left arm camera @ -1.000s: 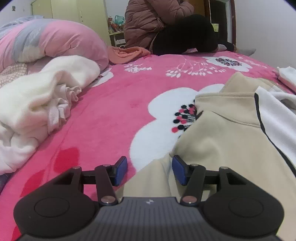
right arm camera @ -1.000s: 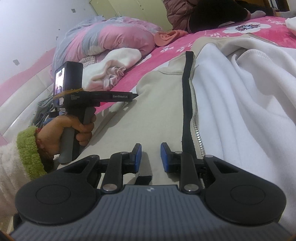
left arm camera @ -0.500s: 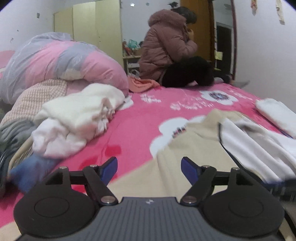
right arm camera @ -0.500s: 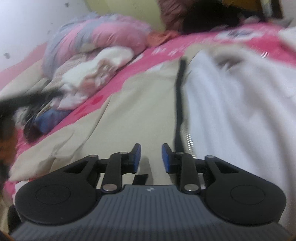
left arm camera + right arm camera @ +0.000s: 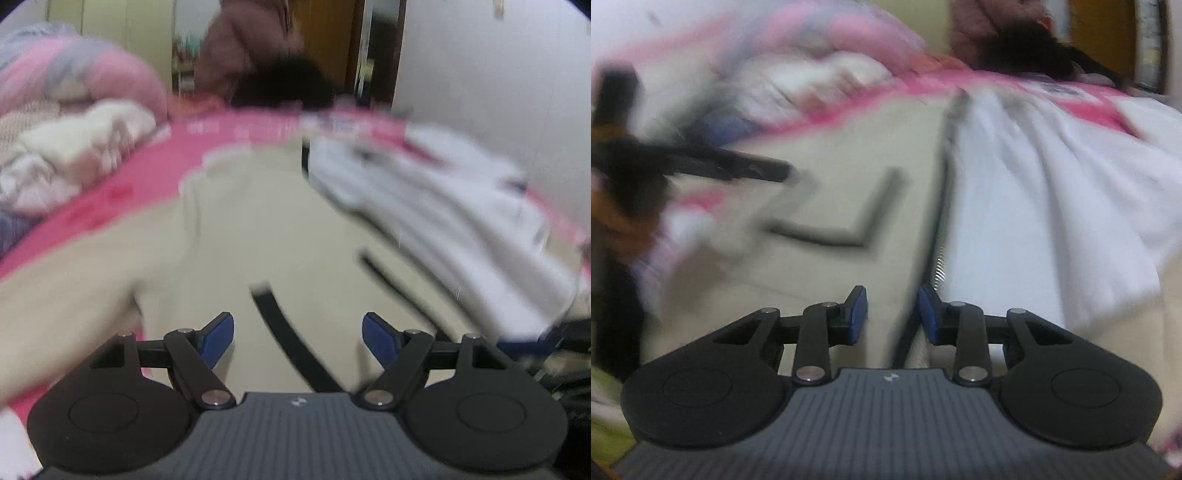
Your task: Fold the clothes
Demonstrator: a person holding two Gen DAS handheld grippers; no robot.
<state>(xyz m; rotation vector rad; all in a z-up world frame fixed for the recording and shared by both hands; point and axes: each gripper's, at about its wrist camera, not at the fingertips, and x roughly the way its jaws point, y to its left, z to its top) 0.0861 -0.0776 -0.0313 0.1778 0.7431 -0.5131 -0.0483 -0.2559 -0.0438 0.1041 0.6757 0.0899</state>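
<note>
While both grippers hang over the bed:
Jacket [image 5: 849, 147]: beige, zipper edge [image 5: 942, 192] running straight ahead.
Right gripper [image 5: 892, 314]: nearer, astride it, parted, nothing pinched.
Left gripper [image 5: 297, 334]: wide open, empty.

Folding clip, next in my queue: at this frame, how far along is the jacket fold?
Done: nothing folded that I can see; the beige jacket lies spread on the pink bedspread, white lining exposed. In hand: nothing; the left gripper is open above the fabric, its jaws just narrowed slightly; the right gripper straddles the black zipper edge, jaws just opening. Left: the entire fold.
</note>
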